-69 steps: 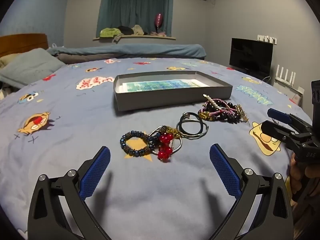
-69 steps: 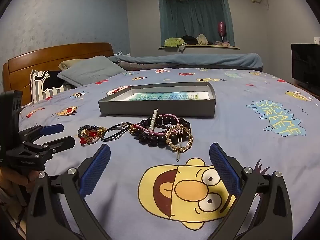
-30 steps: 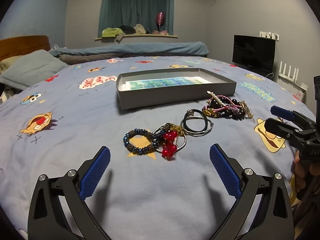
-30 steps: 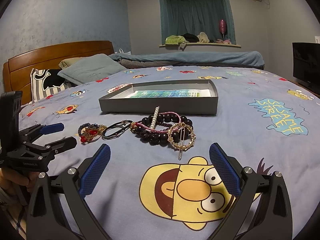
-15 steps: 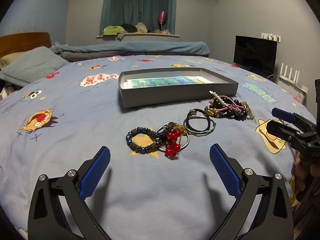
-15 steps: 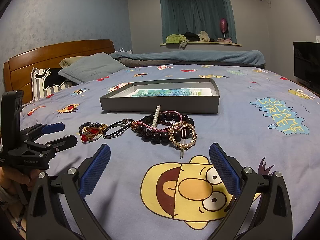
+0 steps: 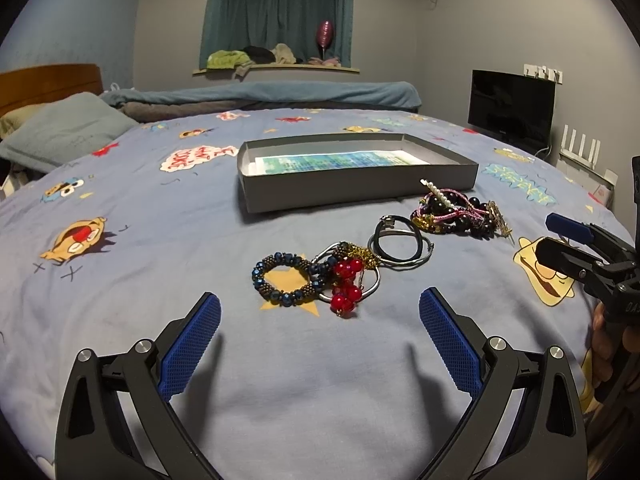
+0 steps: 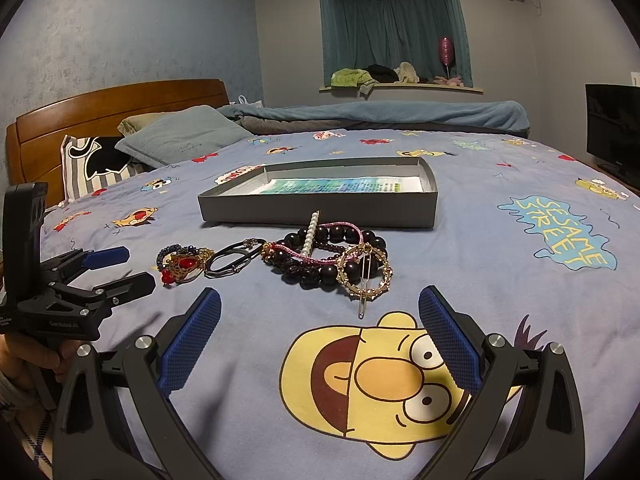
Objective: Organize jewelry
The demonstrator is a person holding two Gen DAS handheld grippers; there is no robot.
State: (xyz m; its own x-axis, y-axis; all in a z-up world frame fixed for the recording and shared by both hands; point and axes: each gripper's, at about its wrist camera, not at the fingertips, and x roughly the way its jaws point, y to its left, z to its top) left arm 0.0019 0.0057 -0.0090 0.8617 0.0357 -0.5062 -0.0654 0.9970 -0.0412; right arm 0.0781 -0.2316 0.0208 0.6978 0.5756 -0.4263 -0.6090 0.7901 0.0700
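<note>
- My left tongs [image 7: 320, 334] stand wide, blue pads apart, holding nothing, low over the cartoon-print blue bedsheet [image 7: 160, 280].
- My right tongs [image 8: 320, 334] are just as wide and empty, over the yellow cartoon face print [image 8: 384, 380].
- Straight ahead of the left pads, near: a dark-blue beaded bracelet [image 7: 282, 282], touching a silver bangle with red glass beads [image 7: 348, 280]; just beyond, black cord loops [image 7: 400, 242].
- Ahead of the right pads: a heap of dark round-bead bracelets with pink cord [image 8: 324, 258], a gold ring-shaped hair clip [image 8: 366, 272] lying on it, and a white pearl strip [image 8: 310, 236] leaning across.
- Beyond both groups sits the shallow grey cardboard box [image 7: 360, 188], open, with a printed green-blue sheet inside. No jewelry is in it yet.
- Step, as I judge it: the start, choosing a first piece.
- Next move: lower one pair over a single piece and close. The tangled pieces may drag their neighbours along.
</note>
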